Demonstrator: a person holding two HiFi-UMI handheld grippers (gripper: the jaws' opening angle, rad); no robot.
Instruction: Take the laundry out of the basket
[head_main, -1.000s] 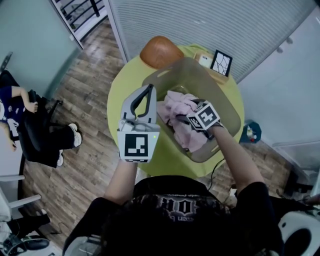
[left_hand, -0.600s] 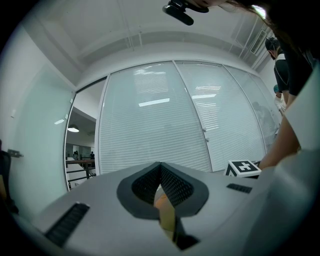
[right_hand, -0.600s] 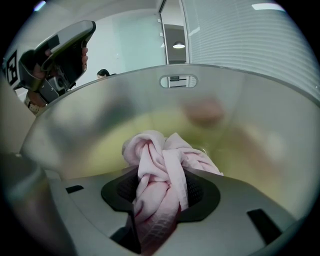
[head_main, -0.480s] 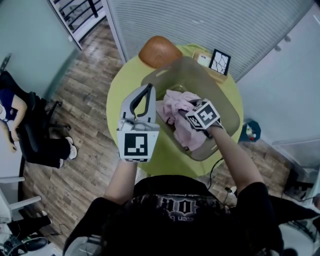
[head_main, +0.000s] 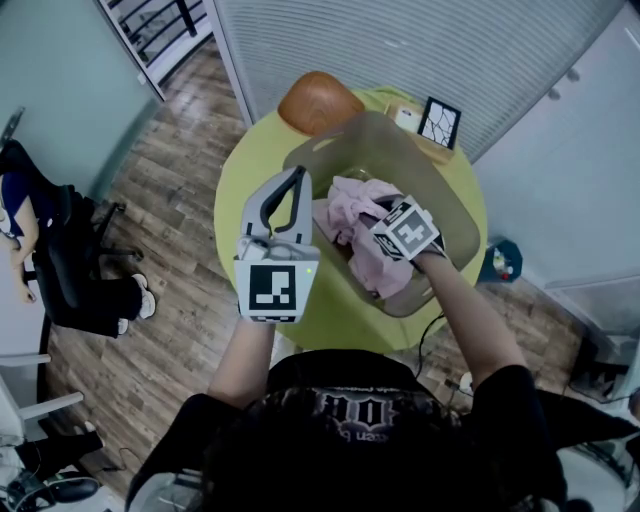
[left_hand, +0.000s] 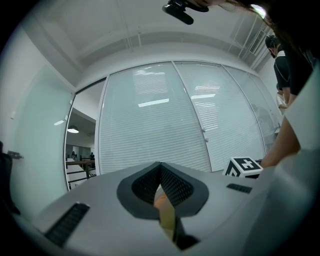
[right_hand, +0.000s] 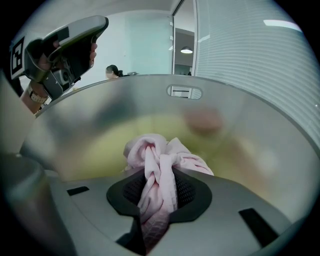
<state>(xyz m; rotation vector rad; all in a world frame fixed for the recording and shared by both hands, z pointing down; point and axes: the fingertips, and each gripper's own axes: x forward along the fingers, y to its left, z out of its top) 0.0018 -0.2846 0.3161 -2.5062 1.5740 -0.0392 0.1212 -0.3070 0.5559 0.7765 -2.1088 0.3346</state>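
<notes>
Head view: round yellow-green table (head_main: 250, 175) under both my claws, brown wood-plank floor (head_main: 180, 140) around it, white slatted blinds (head_main: 420, 40) beyond.
Right claw (right_hand: 159, 195): jaws closing, dark ribbed pads pinching a crumpled pale pink cloth (right_hand: 160, 165) between them.
Cloth's place: inside the translucent grey plastic basket (right_hand: 235, 120), whose smooth wall curves round ahead of that claw.
Left claw (left_hand: 160, 172): jaws together on nothing, raised left of the basket.
Right gripper view alone: oval handle slot (right_hand: 184, 92) in the far wall.
</notes>
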